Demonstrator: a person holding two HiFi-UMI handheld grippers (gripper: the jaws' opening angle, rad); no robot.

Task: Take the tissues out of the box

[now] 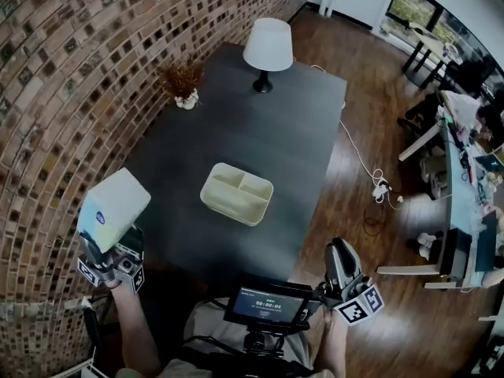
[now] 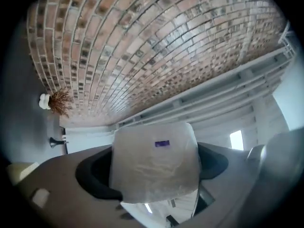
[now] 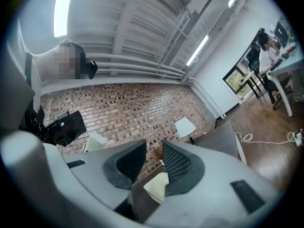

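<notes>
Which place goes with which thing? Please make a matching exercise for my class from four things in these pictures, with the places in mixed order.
Things:
1. tissue pack
2. lamp
3. box
4. plant

Places:
A. middle of the table
B. far end of the table, away from the wall
C. held in the left gripper, off the table
D. table's left edge, next to the brick wall

Pairs: 1-C, 2-B, 3-A, 4-D
</notes>
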